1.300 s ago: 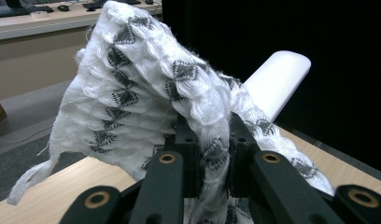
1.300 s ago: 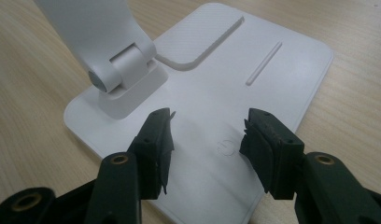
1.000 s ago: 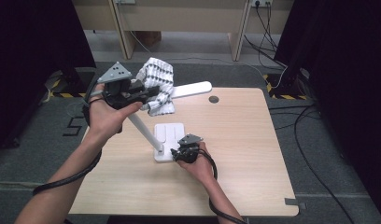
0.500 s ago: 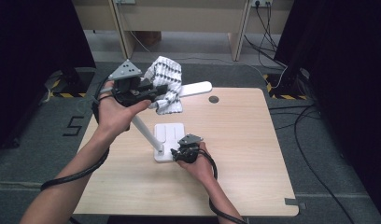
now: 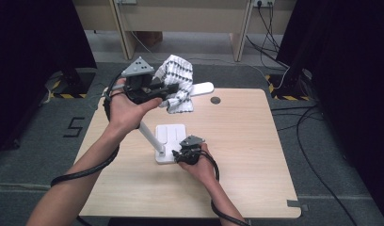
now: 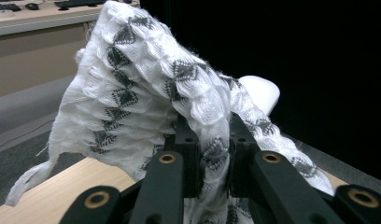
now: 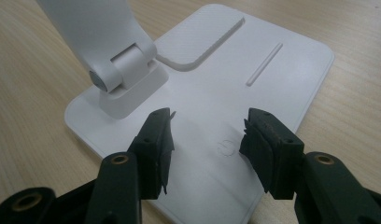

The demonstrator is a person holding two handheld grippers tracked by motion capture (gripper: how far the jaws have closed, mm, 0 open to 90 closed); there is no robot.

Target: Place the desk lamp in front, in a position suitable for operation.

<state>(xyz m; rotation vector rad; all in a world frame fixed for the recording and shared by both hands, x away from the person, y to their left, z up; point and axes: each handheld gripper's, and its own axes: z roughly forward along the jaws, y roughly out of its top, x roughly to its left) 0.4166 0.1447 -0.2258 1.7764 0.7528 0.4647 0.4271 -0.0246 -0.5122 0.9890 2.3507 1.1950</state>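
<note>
A white knitted cloth with a dark zigzag pattern (image 5: 177,80) (image 6: 132,93) hangs above the table's far left part, bunched up against the white lamp head (image 5: 203,88) (image 6: 262,91). My left gripper (image 5: 172,92) (image 6: 213,161) is shut on a fold of this cloth, held high in the air. The lamp's slanted arm (image 5: 148,134) rises from its flat white base (image 5: 169,134) (image 7: 254,60) in the middle of the table. My right gripper (image 5: 177,155) (image 7: 207,140) stands open low over the base's near end, just in front of the hinge (image 7: 118,70), with nothing between its jaws.
The wooden table (image 5: 246,155) has a dark round grommet (image 5: 215,100) behind the lamp and a grey tape mark (image 5: 294,205) at its near right corner. Cables lie on the floor (image 5: 312,122) at the right. A desk frame (image 5: 180,19) stands beyond the table.
My left hand has carried the cloth to the right and a little farther away, closer to the lamp head. The right gripper has stayed put over the base.
</note>
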